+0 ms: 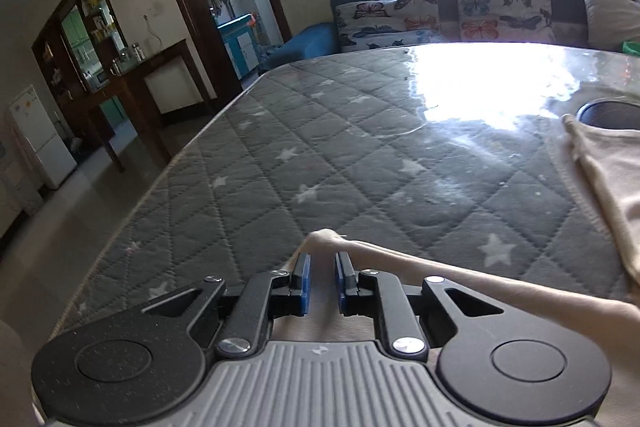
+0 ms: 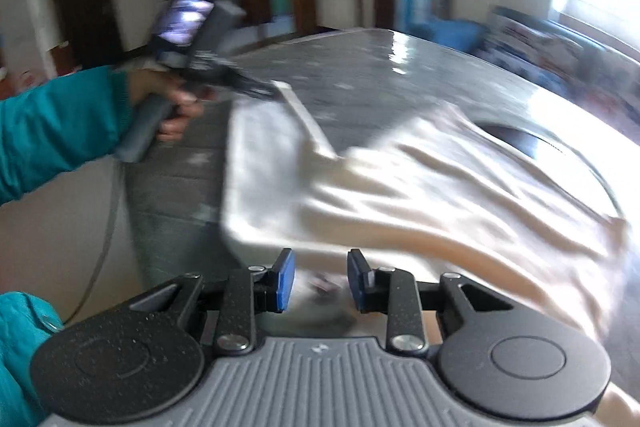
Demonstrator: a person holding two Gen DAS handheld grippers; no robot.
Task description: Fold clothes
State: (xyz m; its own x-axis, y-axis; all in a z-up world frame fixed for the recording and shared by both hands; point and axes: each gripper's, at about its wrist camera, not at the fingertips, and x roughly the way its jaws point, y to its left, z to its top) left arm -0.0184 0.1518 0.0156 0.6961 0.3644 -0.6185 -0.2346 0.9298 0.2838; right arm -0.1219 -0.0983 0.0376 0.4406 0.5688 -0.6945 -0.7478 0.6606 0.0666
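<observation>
Two grippers: your left gripper [image 1: 323,281] pinches the shirt's [image 2: 420,179] strap [image 1: 400,259], pulling it taut; your right gripper [image 2: 320,281] gapes, empty. Next, grab the near hem and fold.

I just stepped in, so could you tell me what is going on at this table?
A person is folding a cream garment on the quilted table, a claw in each hand. The left claw grips a strap-like end of it. The right claw sits over the near edge; blur hides any grip.

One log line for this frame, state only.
left gripper: shut on cream fabric strap | right gripper: open | cream cloth garment: spread on grey quilted table cover
</observation>
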